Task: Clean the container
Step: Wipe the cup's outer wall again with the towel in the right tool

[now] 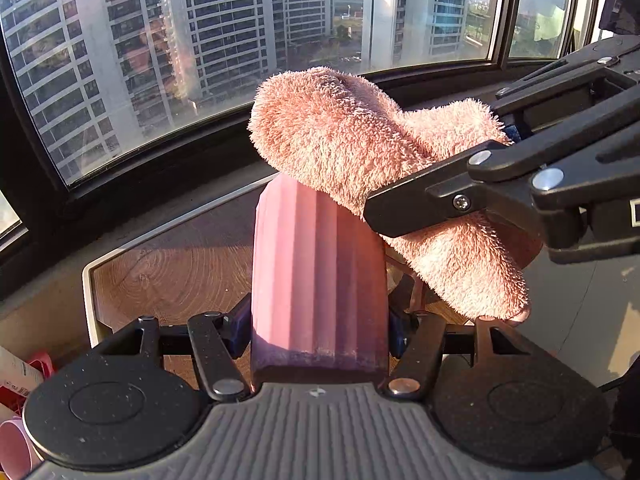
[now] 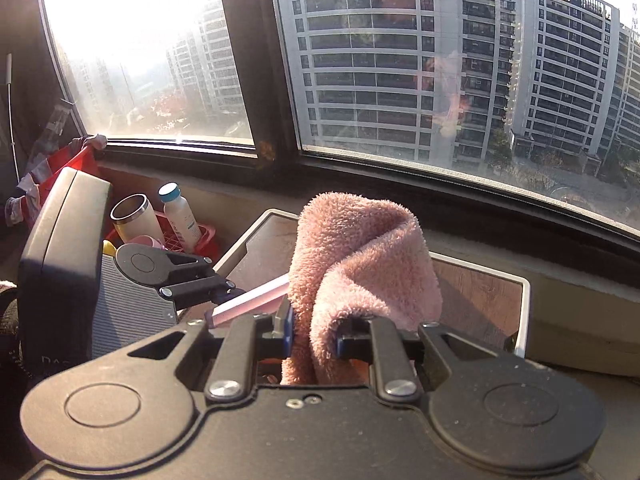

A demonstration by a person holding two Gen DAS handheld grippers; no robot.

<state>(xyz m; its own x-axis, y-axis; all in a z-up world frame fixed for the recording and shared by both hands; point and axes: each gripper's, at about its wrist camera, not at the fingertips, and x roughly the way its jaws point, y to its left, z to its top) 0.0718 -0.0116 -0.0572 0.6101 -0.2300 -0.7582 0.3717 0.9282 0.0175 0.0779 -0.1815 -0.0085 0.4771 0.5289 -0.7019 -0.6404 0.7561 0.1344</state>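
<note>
A pink ribbed container (image 1: 316,276) stands between the fingers of my left gripper (image 1: 318,330), which is shut on it near its base. A fluffy pink cloth (image 1: 360,148) lies over the container's far end. My right gripper (image 1: 436,200) comes in from the right and is shut on that cloth. In the right wrind view the cloth (image 2: 360,256) bulges up from between the right gripper's (image 2: 314,338) fingers, and a strip of the pink container (image 2: 248,302) shows to its left, held by the left gripper (image 2: 224,292).
A wood-topped table with a pale rim (image 1: 172,264) lies below, against a dark window sill (image 1: 168,168). A red basket (image 2: 192,240) at the left holds a steel-rimmed cup (image 2: 134,216) and a white bottle (image 2: 180,212).
</note>
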